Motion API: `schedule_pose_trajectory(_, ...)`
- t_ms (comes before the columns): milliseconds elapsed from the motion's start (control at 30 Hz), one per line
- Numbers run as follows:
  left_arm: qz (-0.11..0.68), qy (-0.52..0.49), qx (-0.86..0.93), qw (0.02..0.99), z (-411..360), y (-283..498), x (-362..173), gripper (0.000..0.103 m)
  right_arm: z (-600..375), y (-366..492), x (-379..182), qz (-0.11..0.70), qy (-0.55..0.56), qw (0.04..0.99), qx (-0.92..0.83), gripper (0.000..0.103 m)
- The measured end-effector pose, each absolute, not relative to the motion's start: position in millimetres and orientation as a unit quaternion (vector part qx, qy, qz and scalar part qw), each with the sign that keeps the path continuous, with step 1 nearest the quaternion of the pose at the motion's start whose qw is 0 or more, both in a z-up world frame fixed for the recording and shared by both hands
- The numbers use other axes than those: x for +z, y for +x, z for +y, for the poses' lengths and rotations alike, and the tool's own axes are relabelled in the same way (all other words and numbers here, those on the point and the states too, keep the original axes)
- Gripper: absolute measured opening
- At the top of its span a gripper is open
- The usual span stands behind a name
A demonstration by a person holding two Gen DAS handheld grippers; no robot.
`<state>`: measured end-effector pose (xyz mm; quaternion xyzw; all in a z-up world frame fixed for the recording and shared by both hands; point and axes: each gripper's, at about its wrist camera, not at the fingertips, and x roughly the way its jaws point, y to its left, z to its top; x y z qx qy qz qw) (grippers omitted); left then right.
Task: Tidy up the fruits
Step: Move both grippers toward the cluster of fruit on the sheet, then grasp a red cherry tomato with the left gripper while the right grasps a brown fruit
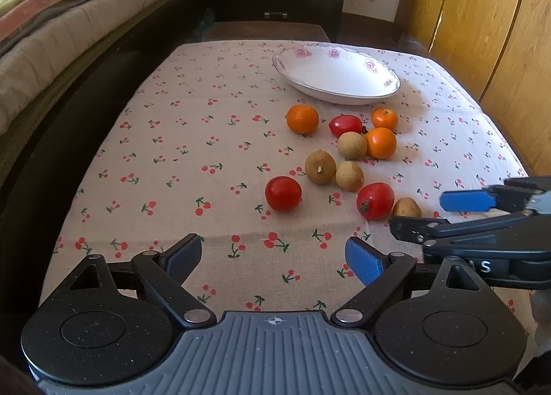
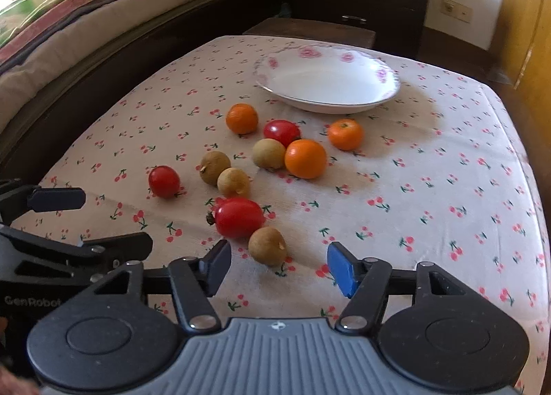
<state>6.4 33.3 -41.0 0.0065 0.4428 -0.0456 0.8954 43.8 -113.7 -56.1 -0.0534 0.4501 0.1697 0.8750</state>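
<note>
red, orange and brown fruits lie before white plate; left claw and right claw both wide, empty.

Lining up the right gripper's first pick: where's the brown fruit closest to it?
In the right wrist view the nearest brown fruit lies on the tablecloth just ahead of the open right gripper, left of centre, touching the oval red tomato behind it.

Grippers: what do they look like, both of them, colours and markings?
Left gripper and right gripper match: black linkage arms with silver pivot pins, blue pads on the fingers, round black housings beside a grey ribbed centre plate. White GenRobot lettering shows on the left gripper's body in the right wrist view. No cables or sleeves visible.
</note>
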Motion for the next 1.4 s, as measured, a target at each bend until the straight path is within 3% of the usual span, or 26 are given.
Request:
schedule_pose_trajectory(200, 0.448, 0.014, -0.047, 0.892, 33.2, 6.7, -46.5, 0.095, -109.5, 48.2, -64.0, 0.455, -0.066, 0.87, 0.18, 0.063)
schedule_pose_trajectory(467, 0.452, -0.013, -0.052, 0.89, 41.2, 7.0, -46.7, 0.097, -115.3, 52.9, -66.0, 0.461, -0.028, 0.867, 0.185, 0.075)
schedule_pose_trajectory(633, 0.455, -0.015, -0.051, 0.889, 42.7, 7.4, -47.1, 0.097, -112.0, 54.7, -65.0, 0.464, -0.039, 0.865, 0.185, 0.075)
schedule_pose_trajectory(700, 0.454, -0.018, -0.053, 0.889, 42.6, 7.8, -46.7, 0.097, -108.0, 52.3, -64.1, 0.462, -0.059, 0.867, 0.176, 0.065)
schedule_pose_trajectory(767, 0.452, -0.017, -0.059, 0.89, 41.2, 7.1, -45.7, 0.097, -103.5, 47.9, -62.8, 0.455, -0.081, 0.868, 0.181, 0.046)
schedule_pose_trajectory(933, 0.446, -0.019, -0.067, 0.892, 42.1, 6.3, -44.3, 0.096, -104.3, 47.7, -59.5, 0.454, -0.08, 0.868, 0.186, 0.027)
schedule_pose_trajectory(1233, 0.429, -0.022, -0.093, 0.898, 43.2, 15.9, -41.1, 0.087, -116.5, 44.6, -54.4, 0.455, -0.066, 0.869, 0.183, 0.027)
schedule_pose_trajectory(1400, 0.425, -0.005, -0.113, 0.898, 36.1, 27.4, -41.1, 0.077, -127.8, 43.5, -49.0, 0.453, -0.037, 0.872, 0.182, 0.027)
